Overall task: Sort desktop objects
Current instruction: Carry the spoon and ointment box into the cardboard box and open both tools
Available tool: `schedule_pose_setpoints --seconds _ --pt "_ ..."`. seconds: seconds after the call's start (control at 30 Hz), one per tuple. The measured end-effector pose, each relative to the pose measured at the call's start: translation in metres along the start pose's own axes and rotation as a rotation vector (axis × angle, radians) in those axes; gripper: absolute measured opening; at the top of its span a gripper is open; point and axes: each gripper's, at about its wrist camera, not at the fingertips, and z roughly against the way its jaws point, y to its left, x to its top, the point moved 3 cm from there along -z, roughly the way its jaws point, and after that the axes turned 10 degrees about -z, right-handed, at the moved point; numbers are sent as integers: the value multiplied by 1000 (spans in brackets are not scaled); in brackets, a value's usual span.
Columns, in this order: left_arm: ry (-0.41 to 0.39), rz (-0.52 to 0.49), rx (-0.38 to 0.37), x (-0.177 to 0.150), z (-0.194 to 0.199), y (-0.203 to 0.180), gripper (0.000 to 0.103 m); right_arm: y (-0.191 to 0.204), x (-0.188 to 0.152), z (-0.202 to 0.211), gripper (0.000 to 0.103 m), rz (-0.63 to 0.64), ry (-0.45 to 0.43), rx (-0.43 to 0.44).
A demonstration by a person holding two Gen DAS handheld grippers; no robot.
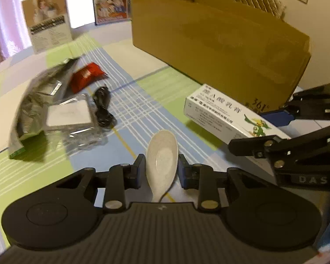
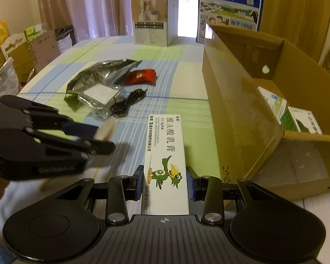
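Checked green, blue & white tablecloth (image 2: pixel 103 50) covers the desk, w/ pink curtains behind. Left gripper (image 1: pixel 161 168) is seen w/ jaws set either side of a cream speckled plastic spoon (image 1: pixel 162 154); pads look touching or nearly so, a firm clamp can't be told. Spoon's long axis runs straight out along the fingers, bowl forward, handle back under the gripper body. Right gripper (image 2: pixel 165 180) has jaws about a long white cardboard ointment box w/ green bird print (image 2: pixel 165 151); contact on both pads can't be confirmed. Box's long axis also lies along the fingers, pointing away. An open brown cardboard carton (image 2: pixel 242 101) stands just right of the ointment box, so the right gripper is the nearer one to it; the judged next move is a lift & swing rightward over the near wall. Small green-white boxes (image 2: pixel 297 116) already lie inside. A silver foil bag (image 2: pixel 99 77), red sachet (image 2: pixel 140 76) & black coiled cable (image 2: pixel 127 103) remain on the cloth, well apart from both grippers. Carton's far inside is cut off; left gripper is motion-blurred in the right view.
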Motion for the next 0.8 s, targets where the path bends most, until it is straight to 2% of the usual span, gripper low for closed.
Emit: schedule_pose_setpoints --seconds 0.4,0.43,0.47,0.6,0.73,0.8 --pt "-162 65 134 29 66 8 23 11 16 33 35 11 -120 25" --pt "-175 67 137 32 71 8 1 12 17 35 35 12 -124 26" --pt "-181 72 149 34 75 8 0 13 18 36 35 12 -129 26" --pt "-205 77 165 41 89 9 0 10 18 39 35 4 -131 24" --pt "-180 61 172 38 87 9 0 9 18 34 35 1 -114 32" --pt "-159 54 179 34 80 10 5 9 20 28 35 3 -106 36"
